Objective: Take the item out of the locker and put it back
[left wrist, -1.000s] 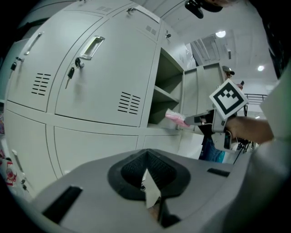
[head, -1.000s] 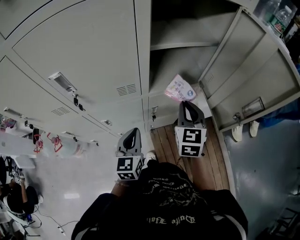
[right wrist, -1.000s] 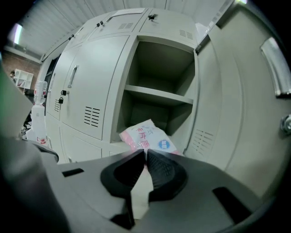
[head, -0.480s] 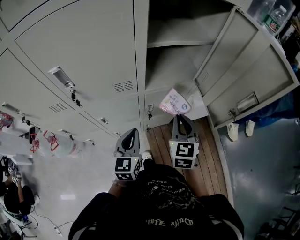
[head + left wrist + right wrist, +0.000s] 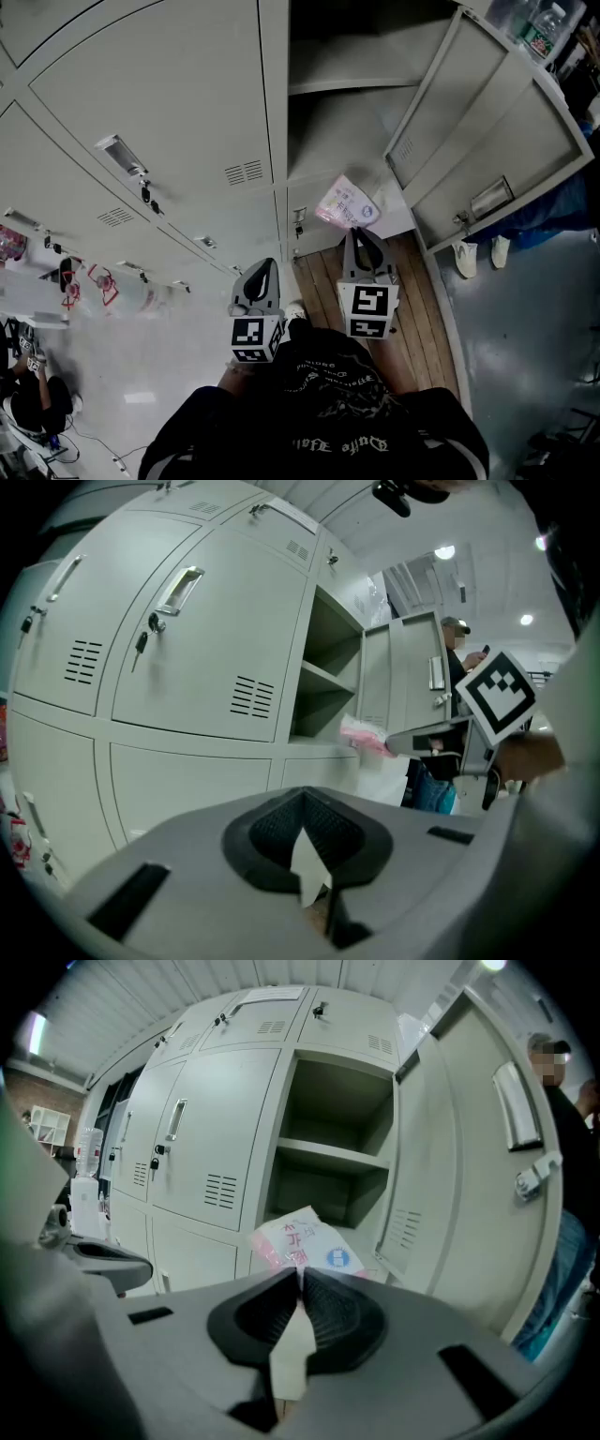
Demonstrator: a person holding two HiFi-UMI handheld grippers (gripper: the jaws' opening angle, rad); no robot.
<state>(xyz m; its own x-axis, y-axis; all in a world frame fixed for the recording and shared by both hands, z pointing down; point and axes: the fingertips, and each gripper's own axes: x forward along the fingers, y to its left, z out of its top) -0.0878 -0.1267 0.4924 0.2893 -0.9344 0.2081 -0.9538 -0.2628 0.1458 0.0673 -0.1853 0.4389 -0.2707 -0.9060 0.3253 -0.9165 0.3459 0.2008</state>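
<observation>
Clearly the right gripper point(image 5: 300, 1274) pinches a pink-white packet point(image 5: 305, 1239) by its lower edge, just in front of the open locker point(image 5: 328, 1157), before its lower compartment. The packet carries red characters and a round blue logo, both too blurred to read. The left gripper point(image 5: 302, 797) has its jaws together with nothing between them, near the closed doors point(image 5: 197, 639).

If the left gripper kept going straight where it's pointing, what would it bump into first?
Most likely a closed lower locker door, just left of the open locker. The left gripper is shut and empty, and nothing shows between it and that door, though depth is hard to judge.
</observation>
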